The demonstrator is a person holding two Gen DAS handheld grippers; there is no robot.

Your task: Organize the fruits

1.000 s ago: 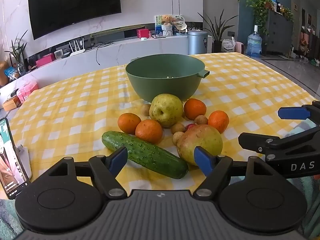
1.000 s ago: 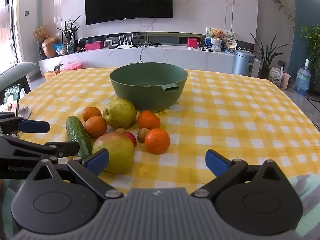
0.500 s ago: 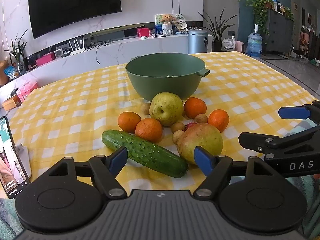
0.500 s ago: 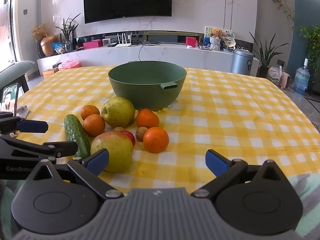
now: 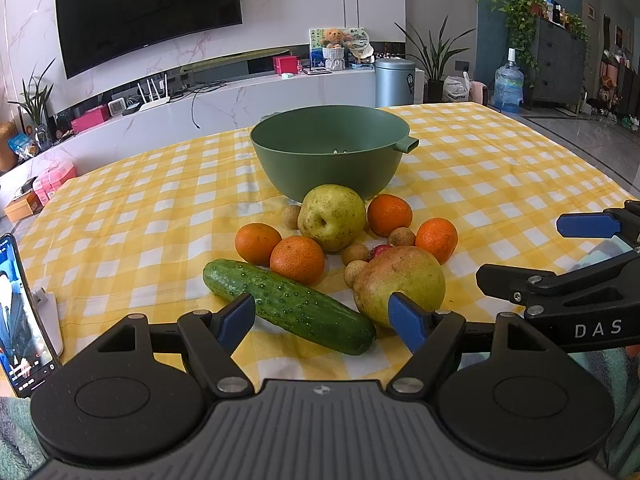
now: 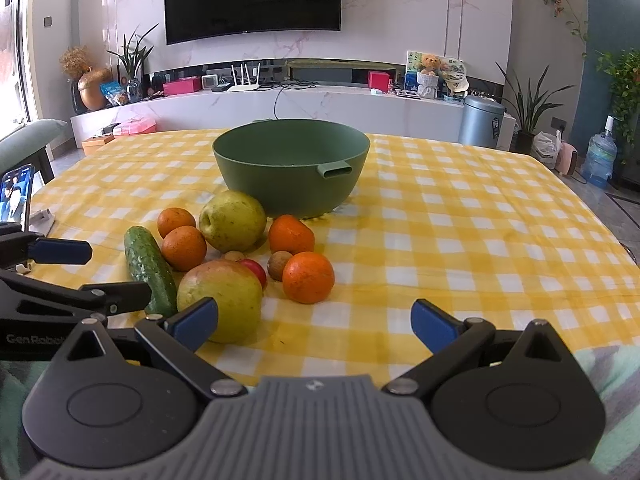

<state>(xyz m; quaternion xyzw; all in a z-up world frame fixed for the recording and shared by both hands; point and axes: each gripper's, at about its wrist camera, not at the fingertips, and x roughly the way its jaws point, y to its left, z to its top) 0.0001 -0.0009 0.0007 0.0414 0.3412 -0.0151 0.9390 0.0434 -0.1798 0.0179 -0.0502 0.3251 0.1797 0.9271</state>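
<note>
Yellow-checked table [image 5: 500, 168] carries a green bowl [image 5: 328, 152]; fruit and a cucumber [image 5: 288, 306] lie just before the bowl. Left tongs [image 5: 322, 316] and right tongs [image 6: 314, 320] both stand wide, empty, nearer than the fruit.

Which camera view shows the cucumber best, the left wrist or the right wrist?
The left wrist view. There the cucumber lies almost fully exposed, slanted across the checked cloth; only the left tool's finger covers a small bit. In the right wrist view the cucumber is foreshortened, and its near end hides behind the left tool.
</note>
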